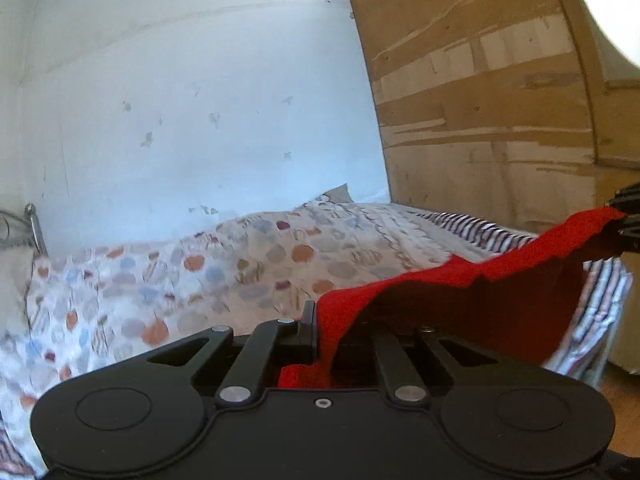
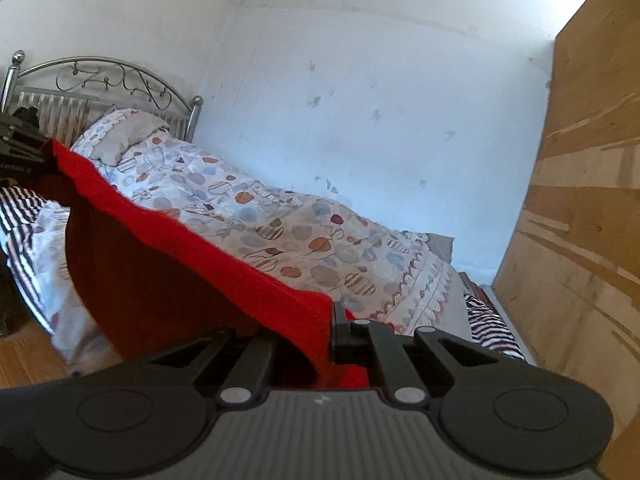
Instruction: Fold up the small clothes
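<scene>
A red garment (image 1: 460, 300) hangs stretched in the air between both grippers, above the bed. My left gripper (image 1: 318, 332) is shut on one top corner of it; the cloth drapes over its right finger. In the left wrist view the right gripper (image 1: 624, 216) shows at the far right edge, gripping the other corner. In the right wrist view the red garment (image 2: 180, 264) runs from my right gripper (image 2: 330, 336), shut on its corner, up to the left gripper (image 2: 28, 148) at the left edge. The garment's lower part hangs down in shadow.
The bed's patterned quilt (image 2: 320, 240) lies beneath, with a striped sheet (image 1: 480, 232) along its edge and a pillow (image 2: 120, 136) by the metal headboard (image 2: 100, 80). A white wall (image 1: 200, 120) stands behind, a brown wooden board (image 1: 480, 100) at the foot. Wooden floor (image 2: 28, 356) shows in front.
</scene>
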A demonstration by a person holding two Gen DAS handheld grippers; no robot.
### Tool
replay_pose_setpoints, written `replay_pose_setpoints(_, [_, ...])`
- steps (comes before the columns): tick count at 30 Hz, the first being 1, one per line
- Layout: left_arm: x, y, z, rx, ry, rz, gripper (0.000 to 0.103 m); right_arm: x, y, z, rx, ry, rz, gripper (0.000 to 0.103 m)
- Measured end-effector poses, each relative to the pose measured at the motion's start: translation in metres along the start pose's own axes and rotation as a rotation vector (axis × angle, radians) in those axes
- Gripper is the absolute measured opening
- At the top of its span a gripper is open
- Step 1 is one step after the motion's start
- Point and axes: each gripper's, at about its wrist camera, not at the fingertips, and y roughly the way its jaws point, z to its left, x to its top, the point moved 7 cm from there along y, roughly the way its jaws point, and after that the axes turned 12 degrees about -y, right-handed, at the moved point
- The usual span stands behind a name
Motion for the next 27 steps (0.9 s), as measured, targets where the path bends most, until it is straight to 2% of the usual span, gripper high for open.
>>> replay_pose_setpoints(3, [0.012, 0.048, 0.007, 0.015, 0.031, 0.034, 0.006, 0.003, 0.046, -0.013, 0.010, -0.024, 0.033, 0.006])
replay_pose_setpoints(9, [0.012, 0.152, 0.025, 0.049, 0.027, 0.119, 0.006, -0.005, 0.146, -0.033, 0.034, -0.037, 0.113, 0.006])
replay_pose_setpoints(17, [-0.013, 0.267, 0.063, 0.088, -0.086, 0.238, 0.006, -0.032, 0.264, -0.041, 0.082, 0.031, 0.202, 0.007])
replay_pose_setpoints(24, [-0.056, 0.324, 0.079, 0.099, -0.164, 0.329, 0.006, -0.071, 0.308, -0.030, 0.110, 0.067, 0.280, 0.008])
replay_pose_setpoints(26, [-0.068, 0.331, 0.080, 0.103, -0.171, 0.347, 0.007, -0.078, 0.311, -0.028, 0.109, 0.068, 0.290, 0.014])
replay_pose_setpoints(27, [-0.072, 0.332, 0.080, 0.107, -0.175, 0.351, 0.009, -0.080, 0.310, -0.029, 0.102, 0.075, 0.289, 0.021])
